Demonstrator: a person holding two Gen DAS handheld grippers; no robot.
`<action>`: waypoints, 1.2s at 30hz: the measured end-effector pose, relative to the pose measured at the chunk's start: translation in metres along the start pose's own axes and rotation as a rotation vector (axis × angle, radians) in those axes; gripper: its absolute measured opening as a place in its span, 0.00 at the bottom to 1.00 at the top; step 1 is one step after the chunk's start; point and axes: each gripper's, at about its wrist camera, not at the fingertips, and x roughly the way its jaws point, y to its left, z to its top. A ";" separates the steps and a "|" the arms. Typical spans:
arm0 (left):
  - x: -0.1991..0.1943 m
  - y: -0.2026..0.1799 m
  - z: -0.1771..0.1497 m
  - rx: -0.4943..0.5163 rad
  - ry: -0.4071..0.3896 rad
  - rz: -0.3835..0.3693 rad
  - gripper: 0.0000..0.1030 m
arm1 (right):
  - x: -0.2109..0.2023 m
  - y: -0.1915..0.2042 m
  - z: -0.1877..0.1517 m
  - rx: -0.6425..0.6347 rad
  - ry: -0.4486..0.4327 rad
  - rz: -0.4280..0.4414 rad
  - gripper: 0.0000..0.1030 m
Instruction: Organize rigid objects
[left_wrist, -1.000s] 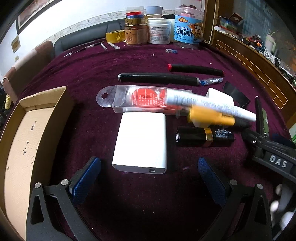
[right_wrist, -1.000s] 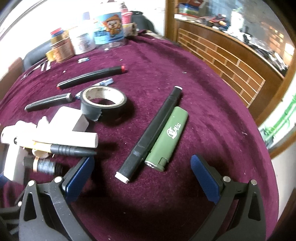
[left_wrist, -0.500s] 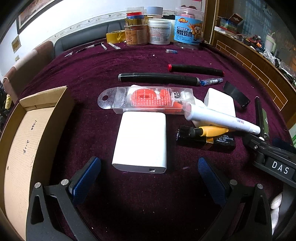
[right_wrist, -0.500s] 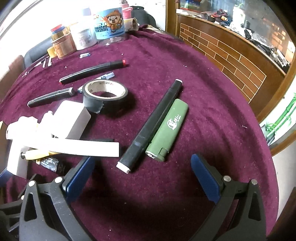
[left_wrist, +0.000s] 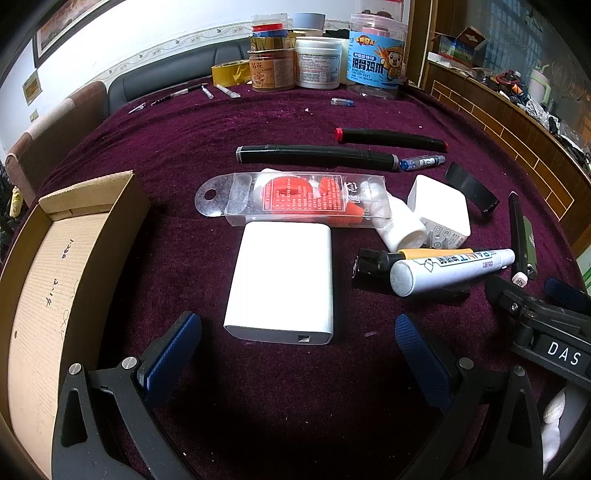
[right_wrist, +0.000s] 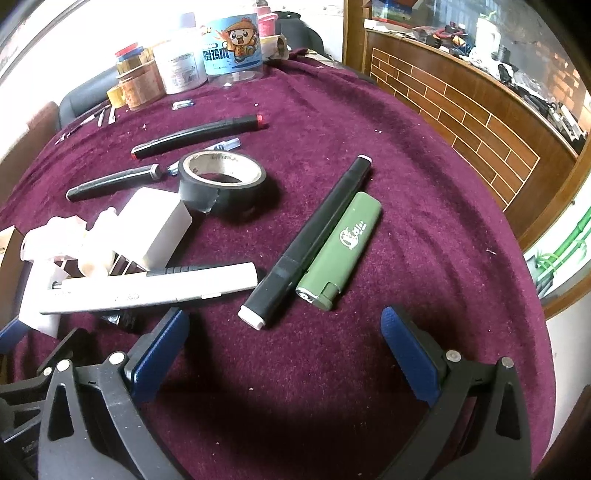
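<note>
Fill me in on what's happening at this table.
A person holds two grippers over a purple-clothed table, sorting small rigid items. Both the left gripper and right gripper are open and empty. A white power bank lies ahead of the left one; a black marker and green lighter lie ahead of the right. The cardboard box shows nothing inside.
</note>
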 end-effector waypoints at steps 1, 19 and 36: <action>-0.001 0.001 0.000 0.007 0.004 -0.006 0.99 | 0.000 0.001 0.000 -0.014 0.008 -0.003 1.00; -0.004 0.003 -0.004 0.068 0.033 -0.052 0.99 | -0.086 -0.062 0.037 0.281 -0.471 0.114 0.97; -0.003 0.034 0.096 -0.127 -0.003 -0.146 0.94 | -0.040 -0.058 0.030 0.212 -0.366 0.161 0.94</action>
